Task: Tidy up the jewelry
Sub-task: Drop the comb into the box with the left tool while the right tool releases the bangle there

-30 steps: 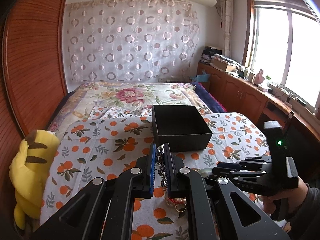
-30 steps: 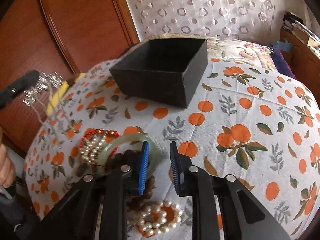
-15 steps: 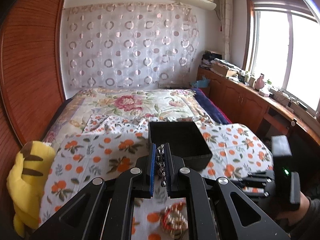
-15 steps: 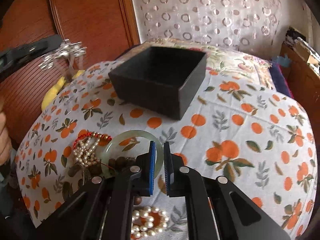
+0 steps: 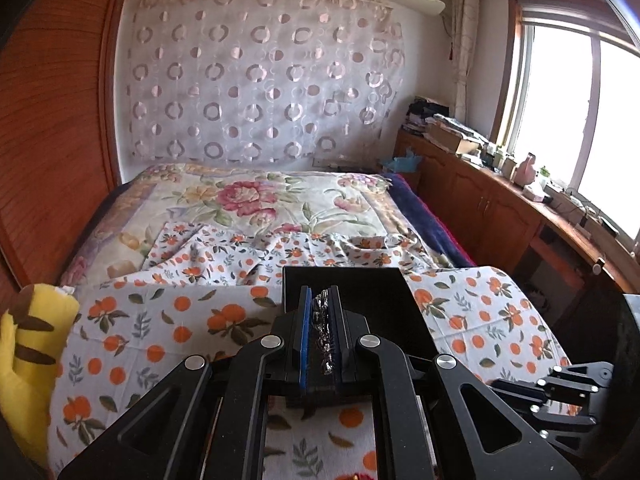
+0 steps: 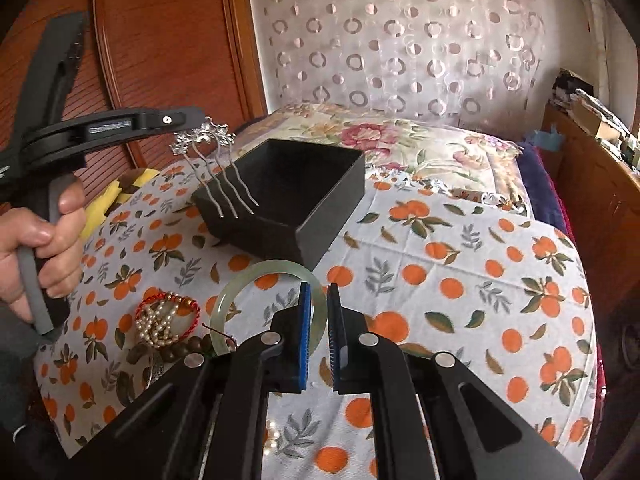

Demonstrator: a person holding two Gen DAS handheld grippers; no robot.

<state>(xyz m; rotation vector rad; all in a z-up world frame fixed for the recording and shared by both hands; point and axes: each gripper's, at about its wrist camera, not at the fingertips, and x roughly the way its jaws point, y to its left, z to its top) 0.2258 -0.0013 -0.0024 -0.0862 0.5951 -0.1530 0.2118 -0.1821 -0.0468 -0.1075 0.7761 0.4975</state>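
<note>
Jewelry fills the lower centre of the left wrist view: the left gripper [image 5: 320, 320] is clamped on a silver hair comb [image 5: 323, 322], whose ornate head shows between the blue pads. Right behind the fingertips sits the open black box [image 5: 384, 300] on an orange-print cloth [image 5: 160, 332]. A yellow plush toy [image 5: 32, 352] lies at the left edge, and the right gripper [image 5: 552, 392] juts in at lower right.

In the right wrist view, the right gripper [image 6: 318, 320] at lower centre is pinched on the rim of a pale green jade bangle [image 6: 256, 280], lifted off the cloth [image 6: 460, 280]. At upper left a hand [image 6: 36, 248] holds the left gripper [image 6: 192, 120], the comb [image 6: 216, 160] hanging with its prongs over the near corner of the box [image 6: 320, 216]. At lower left lie a pearl and red cord bracelet [image 6: 164, 316] and dark wooden beads [image 6: 188, 350]; more pearls [image 6: 272, 436] peek out at the bottom.
</note>
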